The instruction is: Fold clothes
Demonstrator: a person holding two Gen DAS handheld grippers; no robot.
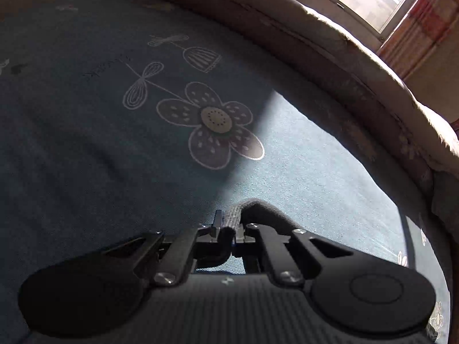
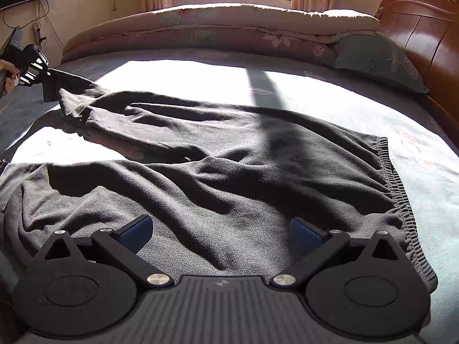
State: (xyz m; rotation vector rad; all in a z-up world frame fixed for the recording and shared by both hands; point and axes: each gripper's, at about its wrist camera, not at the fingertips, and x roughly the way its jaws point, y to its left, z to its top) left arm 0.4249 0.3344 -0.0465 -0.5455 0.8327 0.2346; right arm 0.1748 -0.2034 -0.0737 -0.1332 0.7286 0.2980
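The left gripper (image 1: 228, 230) is clamped on a cuff of the dark grey fleece trousers (image 2: 218, 177) — lifted off the blue flowered bedsheet (image 1: 114, 143). The right gripper (image 2: 222, 230) is held wide apart — above the trousers.

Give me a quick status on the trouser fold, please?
Left gripper shut on a leg cuff, lifted off the bed. Right gripper open over the trousers, near the waistband. Nothing in the way.

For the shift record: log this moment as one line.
task: fold clothes | left gripper: shut on trouser cuff | right gripper: open over black trousers | bed
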